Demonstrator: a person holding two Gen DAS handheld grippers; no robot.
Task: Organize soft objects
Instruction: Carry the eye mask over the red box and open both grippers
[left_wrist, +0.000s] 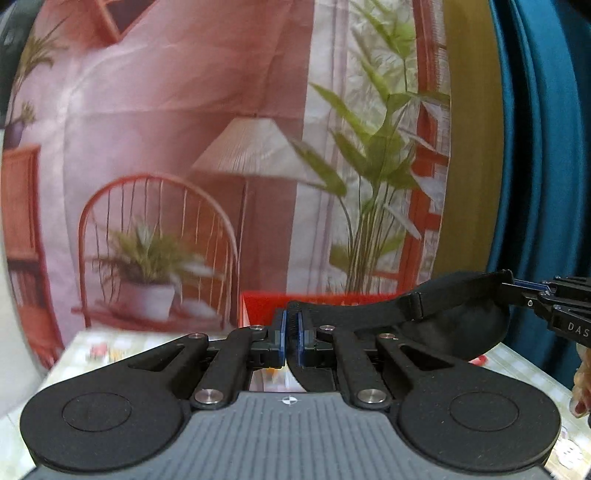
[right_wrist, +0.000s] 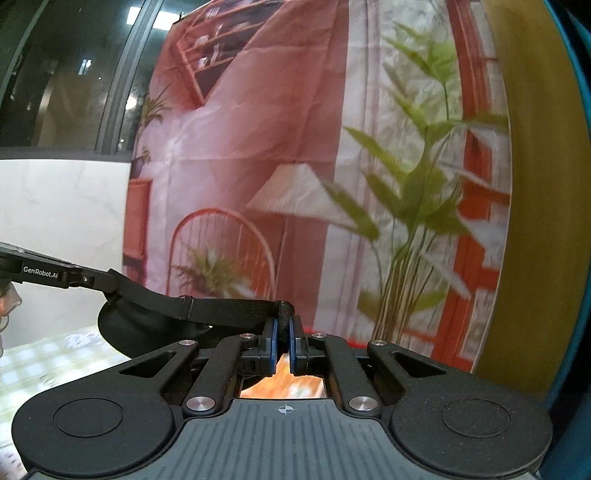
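Both grippers clamp the black sleep mask (left_wrist: 469, 325), which hangs stretched between them above the checked tablecloth (left_wrist: 110, 354). Left gripper (left_wrist: 292, 339) pinches the strap's end; right gripper (right_wrist: 282, 345) pinches the other end. Mask's padded body sags nearer the right gripper, before the printed backdrop (left_wrist: 184, 129).

A table (left_wrist: 122, 350) covered in a pale green-and-white checked cloth with small printed motifs is showing at the bottom of both wrist views. In the left wrist view, a red box (left_wrist: 266, 302) is sitting at its far edge, toward twelve o'clock. In the right wrist view, the cloth is lying blurred at eight o'clock; the box's contents are hidden.
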